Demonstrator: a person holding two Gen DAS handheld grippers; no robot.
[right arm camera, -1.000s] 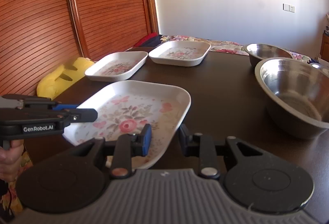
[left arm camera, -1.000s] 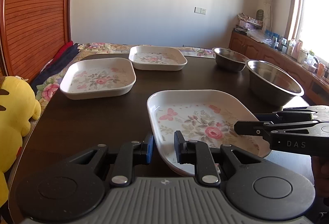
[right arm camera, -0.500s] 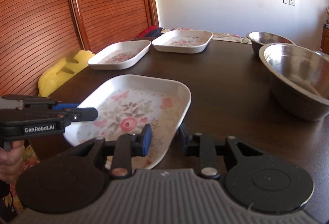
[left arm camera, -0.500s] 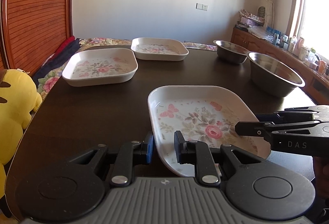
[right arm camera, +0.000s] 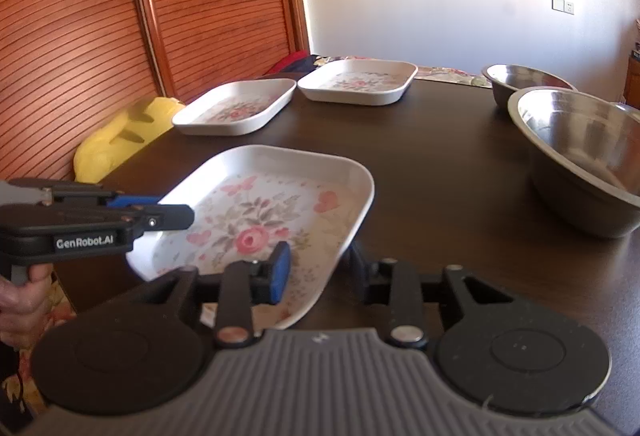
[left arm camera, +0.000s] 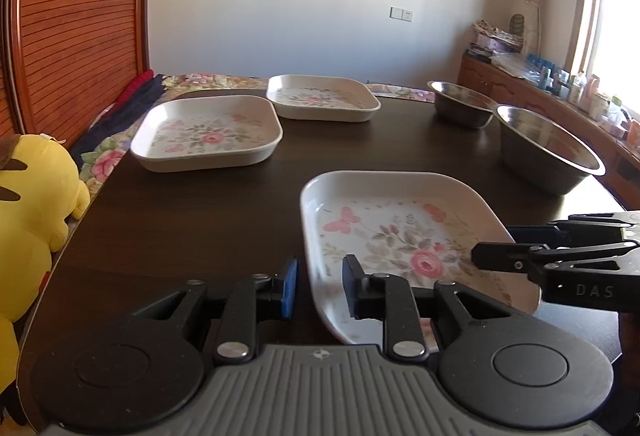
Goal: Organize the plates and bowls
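Three floral trays, two steel bowls on dark table (left arm camera: 200, 220). Nearest tray (left arm camera: 400, 232) at 6 o'clock; left gripper (left arm camera: 318, 286) and right gripper (right arm camera: 316, 268) straddle its rims, jaws just loosening, slightly parted.

Others: tray (left arm camera: 208, 132), tray (left arm camera: 320, 96) at 11–12 o'clock; bowl (left arm camera: 460, 108), bowl (left arm camera: 548, 152) at 2 o'clock.

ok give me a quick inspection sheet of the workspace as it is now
surface: dark wooden table, bare between the dishes
job's things: three flowered plates, one near, two farther back, set apart; two steel bowls, large and small, both empty
clutter: yellow plush toy beside the table's left edge
grippers: left tool straddles the near plate's left rim, right tool its right rim; both have just been opening, pads off the rim
cables: nothing seen
surroundings: slatted wooden doors, bright window, sideboard crowded with small items
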